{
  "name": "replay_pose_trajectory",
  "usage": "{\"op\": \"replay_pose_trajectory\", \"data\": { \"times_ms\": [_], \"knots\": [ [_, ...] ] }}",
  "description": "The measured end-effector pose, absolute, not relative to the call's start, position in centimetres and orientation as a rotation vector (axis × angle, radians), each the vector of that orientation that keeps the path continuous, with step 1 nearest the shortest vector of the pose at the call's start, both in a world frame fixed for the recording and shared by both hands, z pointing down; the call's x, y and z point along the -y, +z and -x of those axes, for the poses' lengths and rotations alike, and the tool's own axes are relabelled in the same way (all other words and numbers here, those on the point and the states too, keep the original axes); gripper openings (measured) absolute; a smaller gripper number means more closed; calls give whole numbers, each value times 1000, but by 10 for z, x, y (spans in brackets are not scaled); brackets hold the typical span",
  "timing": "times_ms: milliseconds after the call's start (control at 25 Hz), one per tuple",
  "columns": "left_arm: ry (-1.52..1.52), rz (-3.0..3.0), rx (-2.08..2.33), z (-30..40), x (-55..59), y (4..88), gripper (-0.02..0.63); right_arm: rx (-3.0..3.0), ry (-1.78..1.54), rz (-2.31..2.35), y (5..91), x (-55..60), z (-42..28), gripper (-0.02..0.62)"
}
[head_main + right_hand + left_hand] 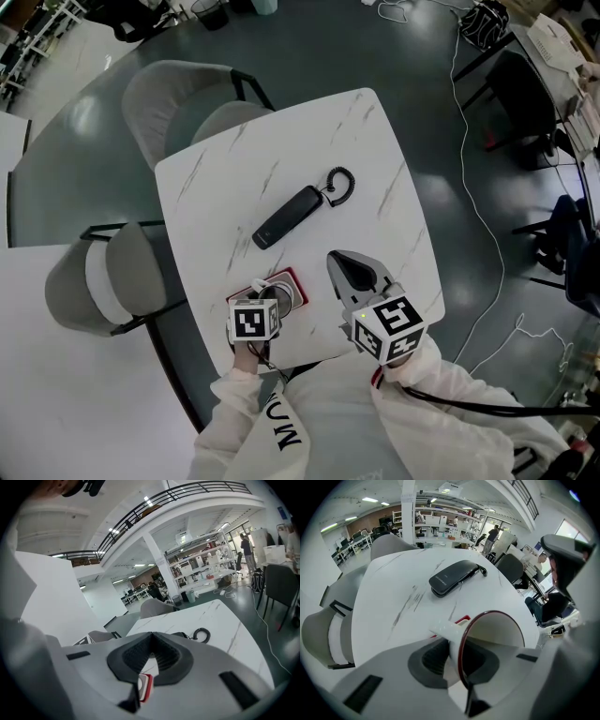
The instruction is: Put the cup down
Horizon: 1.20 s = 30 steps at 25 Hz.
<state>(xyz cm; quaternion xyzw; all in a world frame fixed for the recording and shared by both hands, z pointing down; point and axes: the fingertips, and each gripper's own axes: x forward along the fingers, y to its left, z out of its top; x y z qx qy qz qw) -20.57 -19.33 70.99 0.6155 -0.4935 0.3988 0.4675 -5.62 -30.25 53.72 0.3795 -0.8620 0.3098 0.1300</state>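
Note:
A white cup point(285, 298) with a dark red rim sits at the near edge of the white marble table point(375, 150), over a red-edged square mat point(298, 275). My left gripper point(272, 300) is shut on it. In the left gripper view the jaws clamp the cup point(494, 630) by its rim, with its mouth turned sideways and its handle point(447, 631) pointing left. A corner of the mat point(461, 619) shows just beyond. My right gripper point(345, 267) hovers to the right of the cup, shut and holding nothing, and its pads point(161, 656) meet in a V.
A black handset point(286, 217) with a coiled cord point(342, 186) lies mid-table, ahead of both grippers point(452, 577). Two grey chairs point(178, 103) point(103, 277) stand at the table's left side. A white cable point(464, 178) trails across the dark floor on the right.

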Motion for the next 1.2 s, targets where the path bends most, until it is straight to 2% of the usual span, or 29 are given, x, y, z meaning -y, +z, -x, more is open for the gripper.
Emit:
{"op": "replay_pose_trajectory", "data": {
  "times_ms": [1080,1200],
  "knots": [
    [1067,-1487,1233,208,193,708,48,2503,913,-1116,534,293,49,5],
    [1046,-1481,1263,210,194,703,72,2505,910,-1122,531,288,47,5]
  ]
}}
